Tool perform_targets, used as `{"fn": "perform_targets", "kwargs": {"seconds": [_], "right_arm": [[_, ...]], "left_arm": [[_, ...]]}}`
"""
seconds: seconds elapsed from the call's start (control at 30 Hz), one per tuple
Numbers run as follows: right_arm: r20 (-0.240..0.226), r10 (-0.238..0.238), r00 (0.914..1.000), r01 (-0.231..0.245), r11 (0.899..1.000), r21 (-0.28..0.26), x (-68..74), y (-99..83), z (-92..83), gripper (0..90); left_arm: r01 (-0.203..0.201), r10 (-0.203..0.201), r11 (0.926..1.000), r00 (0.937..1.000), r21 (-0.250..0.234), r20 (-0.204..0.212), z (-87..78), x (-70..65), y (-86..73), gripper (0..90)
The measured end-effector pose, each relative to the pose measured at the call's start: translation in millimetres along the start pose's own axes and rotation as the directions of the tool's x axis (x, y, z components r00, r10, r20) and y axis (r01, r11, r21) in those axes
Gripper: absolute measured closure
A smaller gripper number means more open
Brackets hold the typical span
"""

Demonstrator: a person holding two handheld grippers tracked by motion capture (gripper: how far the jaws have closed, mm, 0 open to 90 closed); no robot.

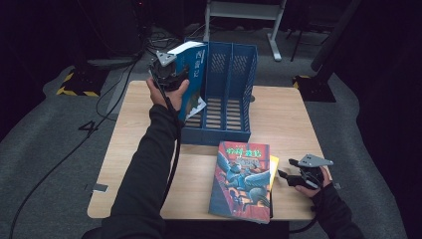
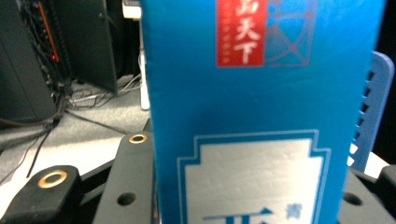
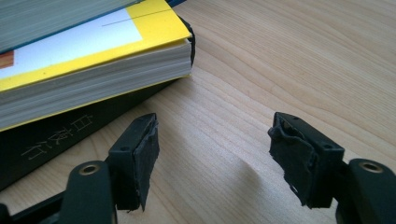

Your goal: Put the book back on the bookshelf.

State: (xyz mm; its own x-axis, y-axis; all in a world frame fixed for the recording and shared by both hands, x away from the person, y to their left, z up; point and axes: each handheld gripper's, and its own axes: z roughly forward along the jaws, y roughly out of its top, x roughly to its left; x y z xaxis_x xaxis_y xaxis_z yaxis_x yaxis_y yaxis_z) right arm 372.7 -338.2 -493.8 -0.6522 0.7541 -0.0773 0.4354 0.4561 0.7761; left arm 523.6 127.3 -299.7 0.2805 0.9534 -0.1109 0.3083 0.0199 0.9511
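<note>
Left tongs (image 1: 171,74): clamped on the blue book (image 1: 194,74), held upright above the left compartment of the blue file rack (image 1: 234,94), near the desk's far edge.
Blue book, left gripper view: the cover (image 2: 261,116) stands between the two black jaws, with a red label of white characters at the top and a pale framed panel below; the high view gives only its slim outline and white page edge.
Right tongs (image 1: 291,178): jaws apart with nothing between them, low over the desk near its right edge, close to the near right corner.
Right gripper view: bare wood lies between the pads; just beyond the left jaw are a yellow-covered book (image 3: 98,51) and a black book (image 3: 60,135) with pale characters beneath it. The high view shows only a yellow sliver of this stack.
High view alone: a book with a winged creature on its cover (image 1: 242,180) tops that stack at the near edge, just beside the right tongs.
Desk (image 1: 283,114): light wood grain, rounded corners.
Room: dark, grey floor (image 1: 45,149), cables trailing at left, a white frame (image 1: 244,12) behind the rack.
</note>
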Motion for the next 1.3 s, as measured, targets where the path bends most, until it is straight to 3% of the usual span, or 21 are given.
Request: {"fn": "perform_targets", "kwargs": {"seconds": [0.17,0.3,0.47,0.57,0.67,0.83,0.93,1.03,1.17,1.2,1.3], "right_arm": [[-0.004,0.000,1.0000,0.000,1.000,-0.002,1.2,0.7,0.6,33.3],[-0.005,-0.005,1.0000,0.005,1.000,0.001,1.8,0.4,1.1,33.3],[-0.006,-0.001,1.0000,0.001,1.000,0.001,1.2,-0.2,0.8,33.3],[-0.008,-0.003,1.0000,0.003,1.000,0.006,2.0,0.2,1.4,33.3],[-0.011,-0.008,0.9999,0.008,1.000,0.007,3.1,0.3,1.5,33.3],[-0.012,0.004,0.9999,-0.004,1.000,0.012,1.4,-2.1,1.6,33.3],[-0.011,0.004,0.9999,-0.004,1.000,0.013,1.7,-2.0,1.4,33.3],[-0.014,-0.003,0.9999,0.003,1.000,0.010,4.7,0.4,1.7,33.3],[-0.022,-0.009,0.9997,0.009,1.000,0.023,5.3,-0.3,6.2,33.4],[-0.023,-0.011,0.9997,0.012,0.999,0.031,5.5,-0.7,7.4,33.4],[-0.029,-0.013,0.9995,0.013,0.999,0.033,6.0,-1.0,8.2,33.4]], "left_arm": [[0.003,-0.003,0.9999,1.0000,0.013,-0.003,4.1,-3.4,-0.6,61.1],[-0.002,0.002,1.0000,0.9999,-0.009,-0.010,-0.7,-3.1,2.4,61.1],[-0.038,0.037,0.9989,0.9980,-0.026,-0.051,-6.6,-1.9,5.8,61.0],[-0.114,0.114,0.9934,0.9921,-0.008,-0.052,-5.9,-10.5,5.8,60.9],[-0.163,0.163,0.9864,0.9856,-0.016,-0.047,-10.9,-16.2,10.0,60.8],[-0.131,0.130,0.9906,0.9912,-0.039,-0.024,-19.2,-11.3,17.0,60.9],[-0.132,0.132,0.9907,0.9911,-0.031,-0.021,-16.8,-12.4,15.2,60.9],[-0.107,0.105,0.9939,0.9930,-0.028,-0.053,-9.3,-13.4,8.4,60.9],[-0.100,0.099,0.9947,0.9935,-0.023,-0.058,-7.9,-6.5,8.2,60.7],[-0.119,0.118,0.9928,0.9905,-0.014,-0.071,-8.1,-3.4,9.4,60.6],[-0.118,0.117,0.9930,0.9916,-0.009,-0.054,-8.3,-0.3,9.7,60.6]]}}
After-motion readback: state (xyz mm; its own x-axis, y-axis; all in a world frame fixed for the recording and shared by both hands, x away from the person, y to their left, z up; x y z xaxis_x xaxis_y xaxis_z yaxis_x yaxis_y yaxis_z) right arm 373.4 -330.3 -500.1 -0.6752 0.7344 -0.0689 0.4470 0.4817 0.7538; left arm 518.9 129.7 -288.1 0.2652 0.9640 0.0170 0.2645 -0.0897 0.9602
